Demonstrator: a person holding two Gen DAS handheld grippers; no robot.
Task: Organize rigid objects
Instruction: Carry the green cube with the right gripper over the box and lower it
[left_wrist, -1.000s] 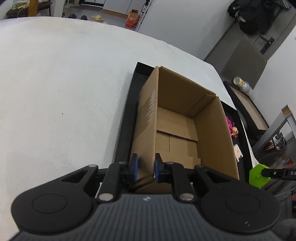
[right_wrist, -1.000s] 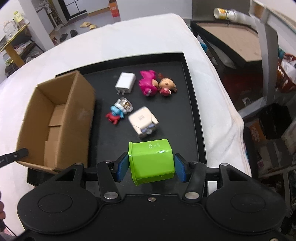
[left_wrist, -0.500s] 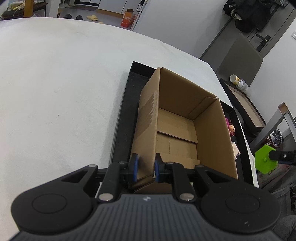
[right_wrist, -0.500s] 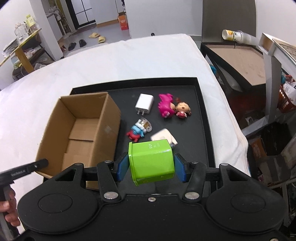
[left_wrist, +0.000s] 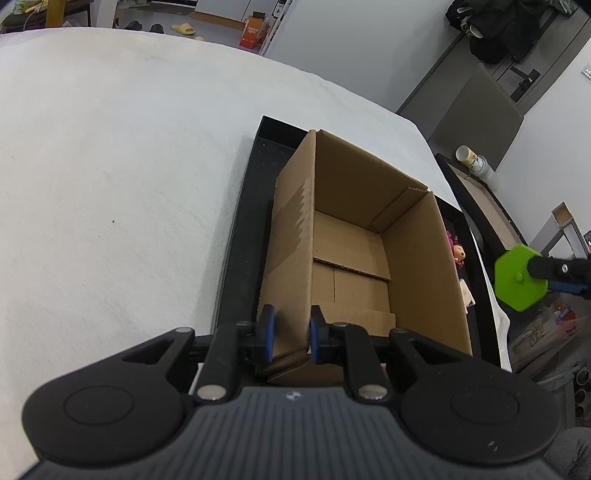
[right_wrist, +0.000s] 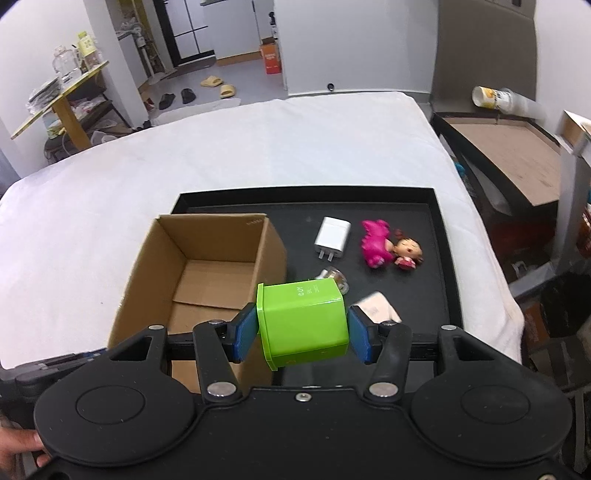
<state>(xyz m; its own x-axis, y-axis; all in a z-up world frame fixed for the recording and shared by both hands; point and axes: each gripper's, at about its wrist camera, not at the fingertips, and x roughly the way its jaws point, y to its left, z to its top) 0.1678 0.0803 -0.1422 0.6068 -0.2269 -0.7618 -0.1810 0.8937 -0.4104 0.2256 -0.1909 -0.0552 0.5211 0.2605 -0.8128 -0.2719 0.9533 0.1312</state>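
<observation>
While the right gripper (right_wrist: 302, 334) pinched the green block (right_wrist: 301, 319) in its jaws above the box's (right_wrist: 207, 273) near rim, a slip could have dropped it outside. The left gripper (left_wrist: 289, 334) clamped the box wall. The box sat empty on the tray (right_wrist: 439, 258), with the charger (right_wrist: 332, 236) and dolls (right_wrist: 388, 247) loose beside it.

Left claw (left_wrist: 289, 334) — black body, blue pads, silver screws, ribbed grey housing; right claw (right_wrist: 303, 334) — same.

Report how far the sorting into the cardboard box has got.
Done: nothing; the cardboard box looks empty. In hand: right gripper holds the green block; left gripper pinches the box wall. Left on the black tray: white charger, pink toy, doll, others.
</observation>
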